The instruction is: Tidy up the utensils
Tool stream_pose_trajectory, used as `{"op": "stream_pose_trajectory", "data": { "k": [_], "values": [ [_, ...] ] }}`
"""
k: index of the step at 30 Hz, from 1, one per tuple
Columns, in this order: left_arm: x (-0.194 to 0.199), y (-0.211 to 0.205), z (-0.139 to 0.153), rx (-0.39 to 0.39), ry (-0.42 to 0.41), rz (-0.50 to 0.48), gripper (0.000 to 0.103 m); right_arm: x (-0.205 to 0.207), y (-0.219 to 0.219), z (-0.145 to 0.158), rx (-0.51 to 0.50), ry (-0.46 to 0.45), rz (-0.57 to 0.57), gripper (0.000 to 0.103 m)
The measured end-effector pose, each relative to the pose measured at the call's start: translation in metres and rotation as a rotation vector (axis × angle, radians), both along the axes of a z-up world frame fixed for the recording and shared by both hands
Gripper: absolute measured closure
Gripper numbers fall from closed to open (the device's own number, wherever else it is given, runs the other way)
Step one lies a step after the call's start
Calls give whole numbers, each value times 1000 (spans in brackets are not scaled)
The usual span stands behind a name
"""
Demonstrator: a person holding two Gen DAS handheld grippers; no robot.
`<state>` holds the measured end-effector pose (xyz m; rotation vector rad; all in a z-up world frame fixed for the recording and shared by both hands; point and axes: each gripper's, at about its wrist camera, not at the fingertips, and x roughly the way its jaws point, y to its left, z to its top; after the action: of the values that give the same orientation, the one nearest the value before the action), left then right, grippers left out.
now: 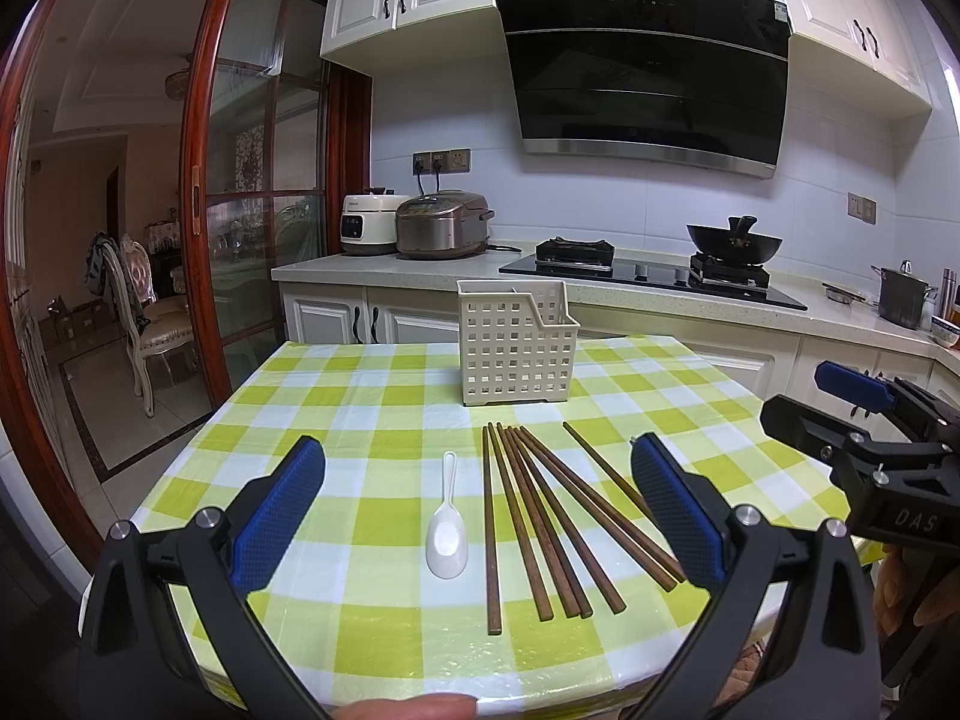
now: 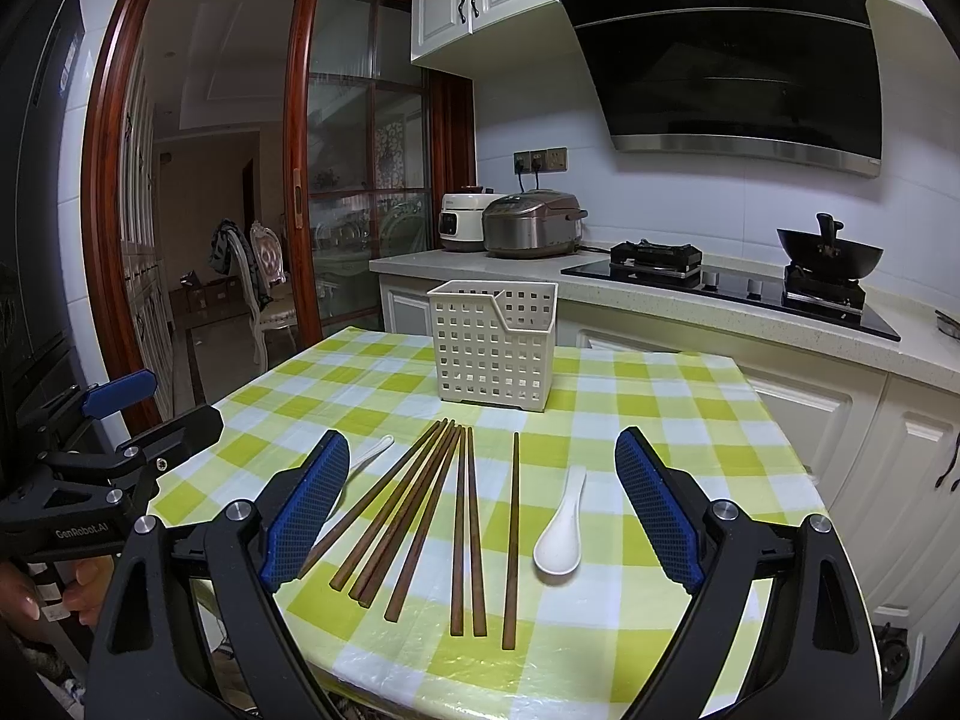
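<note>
the left gripper (image 1: pixel 477 516) hangs low over the near edge of the table (image 1: pixel 384 630), its blue pads spread wide with nothing between them. just ahead of it, between the pads, a white spoon (image 1: pixel 447 540) lies flat on the checked cloth with its bowl toward the gripper and its handle pointing away. a little to the right of that spoon, also between the pads, lie the brown chopsticks (image 1: pixel 540 528), fanned out and touching one another at their far ends, with one stick apart on the right, running behind the right pad.

the right gripper (image 2: pixel 480 504) sits beside the left one, also at the near edge, pads held wide apart and gripping nothing. directly ahead of it the chopsticks (image 2: pixel 432 516) spread across the cloth, and a second white spoon (image 2: pixel 561 540) lies ahead and to the right, just inside the right pad, bowl nearest. the first spoon (image 2: pixel 369 453) peeks out behind its left pad.

further ahead of both grippers, past the far tips of the chopsticks, a cream basket (image 1: pixel 516 348) with square holes stands upright on the table.

beyond it runs the kitchen counter (image 1: pixel 384 267).
</note>
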<state>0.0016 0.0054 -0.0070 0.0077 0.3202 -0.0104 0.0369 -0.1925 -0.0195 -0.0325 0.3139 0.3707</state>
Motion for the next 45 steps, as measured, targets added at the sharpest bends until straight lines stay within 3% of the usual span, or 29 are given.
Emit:
{"op": "stream_pose_trajectory", "data": {
  "k": [45],
  "values": [
    [1,-3,-1,-2,1,-2,4,-1,1,0,8,7,1,18]
  ]
}}
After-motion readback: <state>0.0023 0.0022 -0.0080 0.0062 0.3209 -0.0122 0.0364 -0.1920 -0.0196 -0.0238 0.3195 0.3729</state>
